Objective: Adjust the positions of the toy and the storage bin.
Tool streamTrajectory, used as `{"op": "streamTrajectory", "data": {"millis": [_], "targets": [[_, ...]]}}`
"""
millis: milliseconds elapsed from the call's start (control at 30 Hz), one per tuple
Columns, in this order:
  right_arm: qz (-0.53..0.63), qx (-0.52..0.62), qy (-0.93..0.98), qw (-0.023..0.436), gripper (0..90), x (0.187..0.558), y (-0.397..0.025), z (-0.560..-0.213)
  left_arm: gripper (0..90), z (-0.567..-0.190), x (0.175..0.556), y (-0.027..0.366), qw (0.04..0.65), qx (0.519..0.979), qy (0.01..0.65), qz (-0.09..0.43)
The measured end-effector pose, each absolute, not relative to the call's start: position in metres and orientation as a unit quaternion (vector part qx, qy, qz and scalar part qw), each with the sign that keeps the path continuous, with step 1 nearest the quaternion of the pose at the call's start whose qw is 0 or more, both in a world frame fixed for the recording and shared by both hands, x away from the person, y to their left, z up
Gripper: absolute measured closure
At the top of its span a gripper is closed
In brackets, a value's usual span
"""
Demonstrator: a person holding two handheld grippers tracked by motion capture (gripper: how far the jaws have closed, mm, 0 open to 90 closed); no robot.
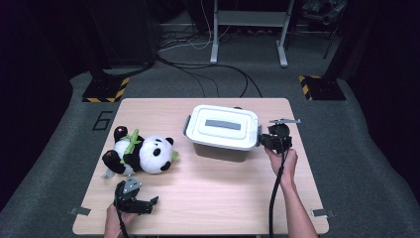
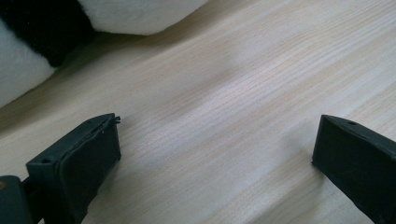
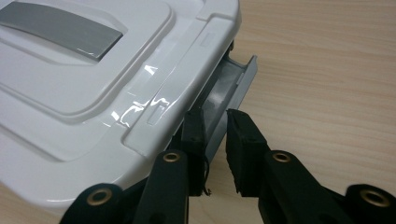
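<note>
The right gripper is clamped on the box's right latch; the lid remains closed. The left gripper rests released near the panda, not yet stowed.

White box, grey latches; black-and-white panda, apparently green-trimmed.

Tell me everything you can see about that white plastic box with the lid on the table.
The white plastic storage box is rectangular with rounded corners and looks glossy. Its lid is on, with a raised centre bearing a grey rectangular panel. Grey latches sit at both short ends. It stands flat on the pale wooden table, toward the far right. The right gripper has its jaws closed around the grey latch at the box's right end, which is swung outward.
</note>
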State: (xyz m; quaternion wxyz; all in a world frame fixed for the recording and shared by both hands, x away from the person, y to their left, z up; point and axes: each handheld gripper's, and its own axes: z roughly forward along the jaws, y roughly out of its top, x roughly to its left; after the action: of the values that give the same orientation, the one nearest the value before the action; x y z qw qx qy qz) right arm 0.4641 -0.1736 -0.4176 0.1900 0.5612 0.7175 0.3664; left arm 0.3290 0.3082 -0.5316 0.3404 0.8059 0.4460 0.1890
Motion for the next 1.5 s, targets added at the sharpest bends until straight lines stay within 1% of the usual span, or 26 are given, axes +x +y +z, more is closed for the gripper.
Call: {"op": "streamTrajectory", "data": {"millis": [167, 267, 367, 400, 433, 533, 567, 667, 867, 1033, 1100, 1167, 1200, 1267, 1333, 1500], "targets": [[0.372, 0.552, 0.722, 0.191, 76.1, 0.458, -0.179, -0.419, 0.4, -0.532, 0.329, 0.308, 0.340, 0.806, 0.446, 0.189], [0.373, 0.547, 0.722, 0.200, 64.2, 0.456, -0.182, -0.417, 0.4, -0.532, 0.329, 0.308, 0.340, 0.806, 0.446, 0.189], [0.395, 0.535, 0.719, 0.202, 48.2, 0.453, -0.188, -0.410, 0.4, -0.532, 0.329, 0.308, 0.340, 0.806, 0.446, 0.189], [0.397, 0.530, 0.721, 0.205, 39.9, 0.452, -0.188, -0.407, 0.4, -0.532, 0.329, 0.308, 0.340, 0.806, 0.446, 0.189], [0.398, 0.521, 0.725, 0.209, 34.8, 0.451, -0.188, -0.404, 0.4, -0.532, 0.329, 0.308, 0.340, 0.806, 0.446, 0.189], [0.397, 0.497, 0.742, 0.214, 22.9, 0.449, -0.185, -0.396, 0.4, -0.532, 0.329, 0.308, 0.340, 0.806, 0.446, 0.189], [0.397, 0.488, 0.748, 0.210, 20.0, 0.450, -0.183, -0.394, 0.4, -0.532, 0.329, 0.308, 0.340, 0.806, 0.446, 0.189], [0.399, 0.467, 0.763, 0.201, 15.1, 0.452, -0.175, -0.388, 0.4, -0.532, 0.329, 0.308, 0.340, 0.806, 0.446, 0.189], [0.392, 0.428, 0.791, 0.194, 13.3, 0.464, -0.150, -0.384, 0.5, -0.532, 0.329, 0.308, 0.341, 0.806, 0.446, 0.189], [0.381, 0.422, 0.803, 0.177, 8.6, 0.481, -0.127, -0.384, 0.7, -0.532, 0.329, 0.308, 0.341, 0.805, 0.447, 0.189], [0.376, 0.417, 0.809, 0.174, 8.3, 0.488, -0.119, -0.383, 0.7, -0.532, 0.329, 0.308, 0.342, 0.805, 0.446, 0.189], [0.375, 0.411, 0.812, 0.175, 14.3, 0.493, -0.112, -0.383, 0.8, -0.532, 0.329, 0.309, 0.343, 0.805, 0.446, 0.188], [0.373, 0.406, 0.816, 0.176, 15.8, 0.496, -0.108, -0.383, 0.9, -0.532, 0.329, 0.309, 0.343, 0.805, 0.446, 0.188], [0.367, 0.403, 0.819, 0.178, 25.3, 0.501, -0.101, -0.383, 1.0, -0.532, 0.329, 0.309, 0.343, 0.805, 0.446, 0.188], [0.361, 0.401, 0.824, 0.175, 32.1, 0.506, -0.096, -0.383, 0.9, -0.532, 0.329, 0.309, 0.343, 0.805, 0.446, 0.188], [0.355, 0.402, 0.828, 0.165, 43.2, 0.517, -0.093, -0.386, 1.0, -0.532, 0.329, 0.309, 0.343, 0.805, 0.446, 0.189]]}}
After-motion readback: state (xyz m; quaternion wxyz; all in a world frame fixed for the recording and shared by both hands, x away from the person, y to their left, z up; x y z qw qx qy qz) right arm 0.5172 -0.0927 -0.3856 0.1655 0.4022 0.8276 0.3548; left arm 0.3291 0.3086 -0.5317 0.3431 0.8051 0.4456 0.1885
